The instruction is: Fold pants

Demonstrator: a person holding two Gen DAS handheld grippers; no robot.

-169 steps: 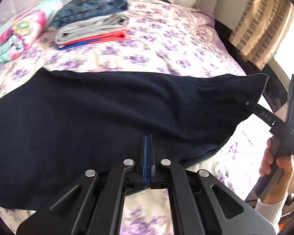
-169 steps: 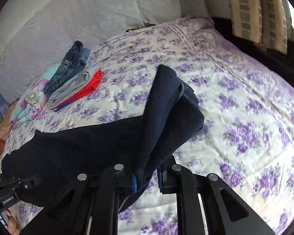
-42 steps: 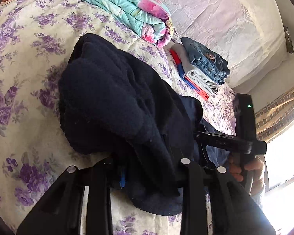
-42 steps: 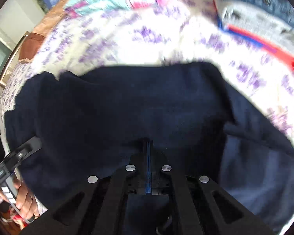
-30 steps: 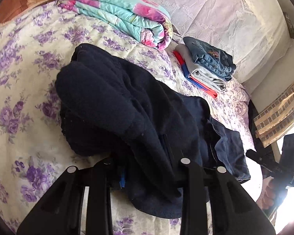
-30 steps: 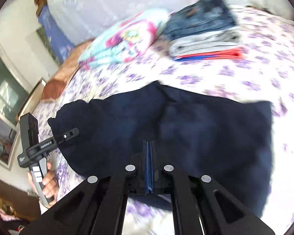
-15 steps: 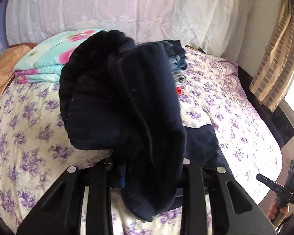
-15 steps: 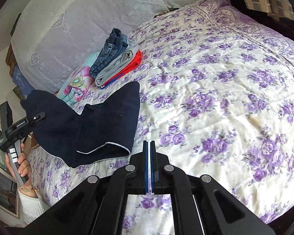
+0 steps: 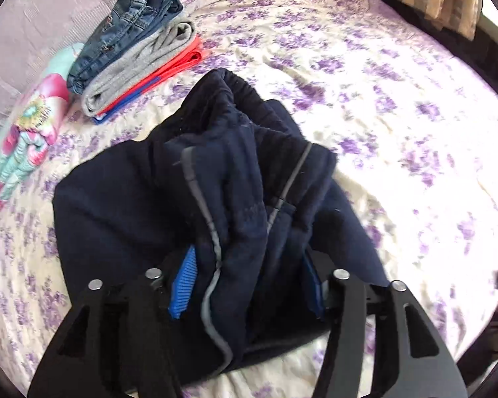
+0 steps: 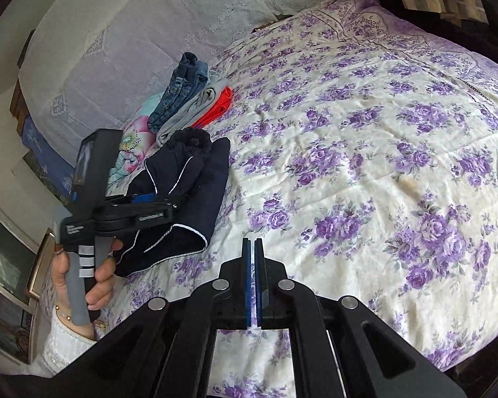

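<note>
The pants [image 9: 156, 199] lie bunched on the bed's [image 10: 365, 152] left side, near the folded stack [image 9: 139, 49], waistband toward it, long axis running back to the left gripper [image 9: 249, 285]. That gripper's spread fingers straddle a thick wad of cloth. The right gripper [image 10: 253, 248], pressed together and empty, hovers over open floral bedspread stretching rightward.

Black hand-held gripper [image 10: 253, 258], blue pads [image 10: 247, 278], silver screws, white sleeve [image 10: 63, 348].
</note>
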